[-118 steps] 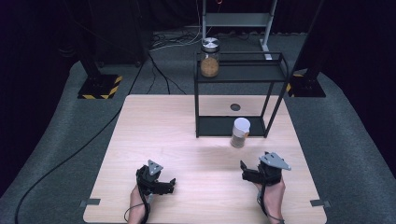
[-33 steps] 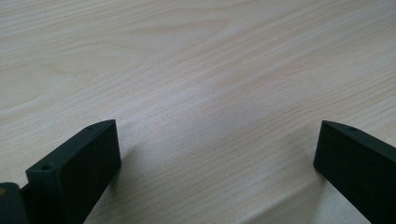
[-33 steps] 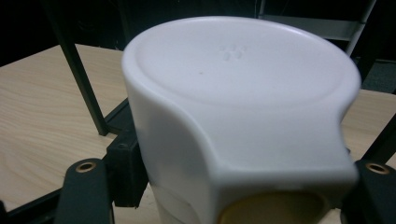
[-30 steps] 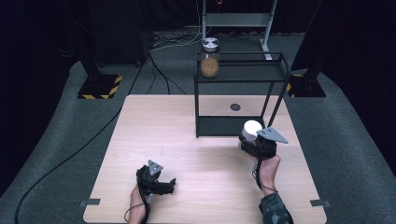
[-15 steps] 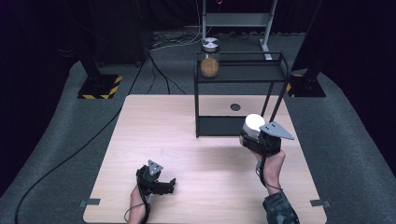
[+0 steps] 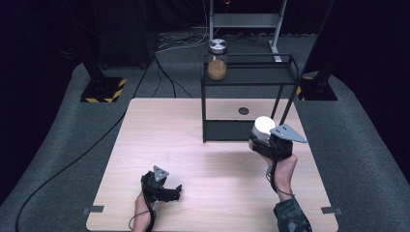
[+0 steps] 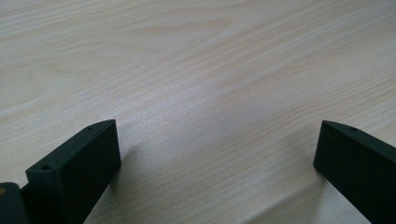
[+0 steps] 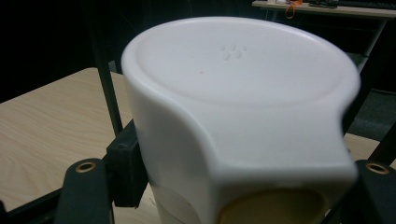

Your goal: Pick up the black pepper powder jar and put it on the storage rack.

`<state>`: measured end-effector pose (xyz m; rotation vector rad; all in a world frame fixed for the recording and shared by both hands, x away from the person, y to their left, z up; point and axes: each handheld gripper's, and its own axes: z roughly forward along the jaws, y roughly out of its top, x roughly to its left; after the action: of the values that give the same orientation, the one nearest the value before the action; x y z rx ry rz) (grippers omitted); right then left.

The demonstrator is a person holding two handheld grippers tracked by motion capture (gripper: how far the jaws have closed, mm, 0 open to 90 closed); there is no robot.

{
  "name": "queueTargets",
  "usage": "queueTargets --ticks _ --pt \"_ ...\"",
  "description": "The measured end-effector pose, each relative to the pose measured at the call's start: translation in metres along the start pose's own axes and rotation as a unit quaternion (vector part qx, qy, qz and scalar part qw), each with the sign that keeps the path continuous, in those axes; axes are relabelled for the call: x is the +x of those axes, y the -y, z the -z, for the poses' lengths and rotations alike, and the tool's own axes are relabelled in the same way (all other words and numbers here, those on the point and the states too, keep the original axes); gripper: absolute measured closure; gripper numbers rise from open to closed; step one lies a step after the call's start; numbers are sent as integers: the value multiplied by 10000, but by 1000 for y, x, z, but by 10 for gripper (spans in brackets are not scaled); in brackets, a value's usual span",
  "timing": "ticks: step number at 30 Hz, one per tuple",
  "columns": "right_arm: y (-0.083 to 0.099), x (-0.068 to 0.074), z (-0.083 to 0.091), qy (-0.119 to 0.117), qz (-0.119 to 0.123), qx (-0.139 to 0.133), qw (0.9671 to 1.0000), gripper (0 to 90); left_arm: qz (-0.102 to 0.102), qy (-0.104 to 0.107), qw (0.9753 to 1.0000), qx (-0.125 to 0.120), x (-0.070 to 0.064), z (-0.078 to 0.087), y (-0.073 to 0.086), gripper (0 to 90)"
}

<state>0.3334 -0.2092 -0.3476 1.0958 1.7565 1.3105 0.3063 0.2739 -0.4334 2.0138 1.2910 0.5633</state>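
Dark carpet surrounds a pale wooden table [image 6: 183, 145], with a black metal rack [image 6: 246, 87] standing at the upper middle of the high view. A glass jar [image 6: 217, 60] with a silver lid sits on the rack's top shelf. At right of centre, the right gripper [image 6: 263, 142] is clamped around a white-lidded jar [image 6: 263, 126], which looks raised off the table just in front of the rack. In the right gripper view, this jar [image 8: 243, 116] sits between the jaws. So the pick-up seems done; placing it, probably on the rack, remains. At lower left, the left gripper [image 6: 167, 191] rests on the table, jaws spread wide, holding nothing
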Motion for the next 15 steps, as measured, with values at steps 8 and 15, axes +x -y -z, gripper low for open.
queueTargets --ticks 8,15 --pt "-13 2 3 7 119 -15 9999 298 0 0 10000 0 0 0 0 1" --pt "-22 3 5 50 186 -55 9998 298 0 0 10000 1 0 0 0 1"
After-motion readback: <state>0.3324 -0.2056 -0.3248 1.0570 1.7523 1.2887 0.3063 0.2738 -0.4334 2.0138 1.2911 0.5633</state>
